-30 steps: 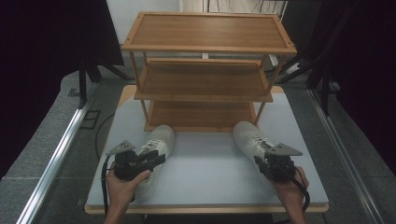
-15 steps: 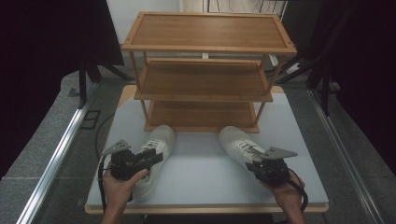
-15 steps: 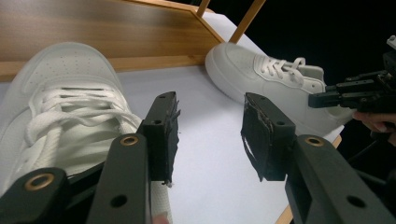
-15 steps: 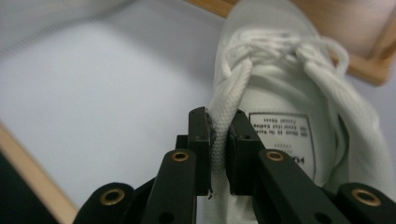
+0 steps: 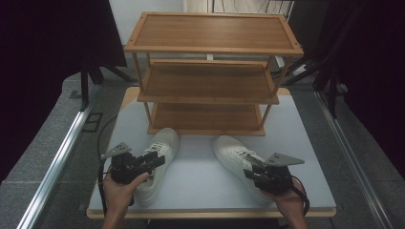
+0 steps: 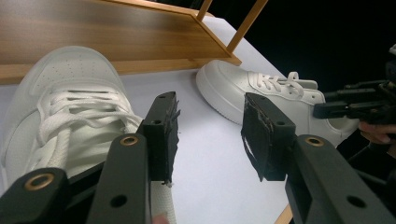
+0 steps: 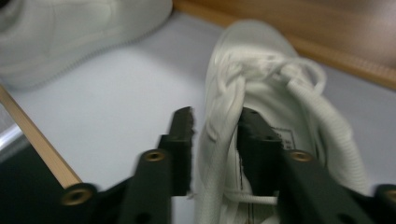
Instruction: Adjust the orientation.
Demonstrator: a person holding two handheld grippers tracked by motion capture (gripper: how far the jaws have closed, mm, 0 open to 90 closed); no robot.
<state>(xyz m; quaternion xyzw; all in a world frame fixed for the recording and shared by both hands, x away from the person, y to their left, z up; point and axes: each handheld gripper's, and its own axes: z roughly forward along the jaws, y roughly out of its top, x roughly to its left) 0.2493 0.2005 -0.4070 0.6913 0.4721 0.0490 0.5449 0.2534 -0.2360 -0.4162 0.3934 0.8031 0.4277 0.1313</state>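
Right gripper (image 7: pixel 212 126) has swung its shoe (image 5: pixel 239 160) toe-inward; its jaws, just reopening, straddle the shoe's collar wall without clamping. Left gripper (image 6: pixel 210 135) gapes beside the left shoe (image 6: pixel 70 107), one jaw inside it. Rack (image 5: pixel 210 71) placement next, probably.

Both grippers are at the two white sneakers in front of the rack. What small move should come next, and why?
Probably close the right gripper on the right sneaker. Its jaws have just been opening and now straddle the shoe's side wall, one inside the opening, one outside, seemingly not clamped. The left gripper stands open beside the left sneaker, so nothing can be lifted to the wooden rack yet.
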